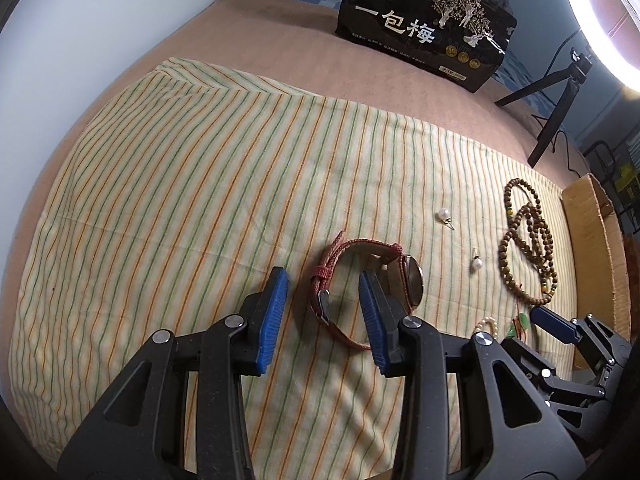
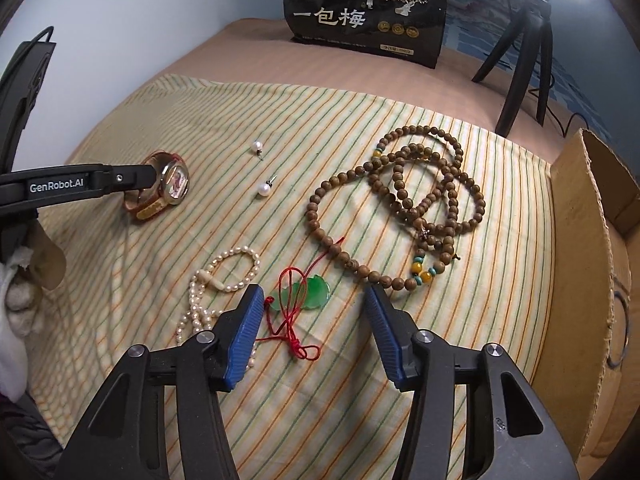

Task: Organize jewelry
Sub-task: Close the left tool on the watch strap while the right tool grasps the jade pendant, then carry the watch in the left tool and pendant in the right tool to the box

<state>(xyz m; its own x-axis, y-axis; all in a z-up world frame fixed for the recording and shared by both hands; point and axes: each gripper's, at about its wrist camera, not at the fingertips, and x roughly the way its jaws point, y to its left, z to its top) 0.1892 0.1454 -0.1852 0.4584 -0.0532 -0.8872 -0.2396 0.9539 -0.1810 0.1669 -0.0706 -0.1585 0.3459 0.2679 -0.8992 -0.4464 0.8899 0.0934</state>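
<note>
Red-strapped round wristwatch stands on its edge on the striped cloth, its strap loop between the wide left gripper jaws. Right gripper, also wide, brackets a green jade pendant on red cord.

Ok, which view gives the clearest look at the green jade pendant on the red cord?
The right wrist view: the green jade pendant lies in full sight on the striped cloth, between the open right gripper fingers, its red cord looped over it. The left wrist view catches only a small green sliver beside the right gripper, mostly hidden.
</note>
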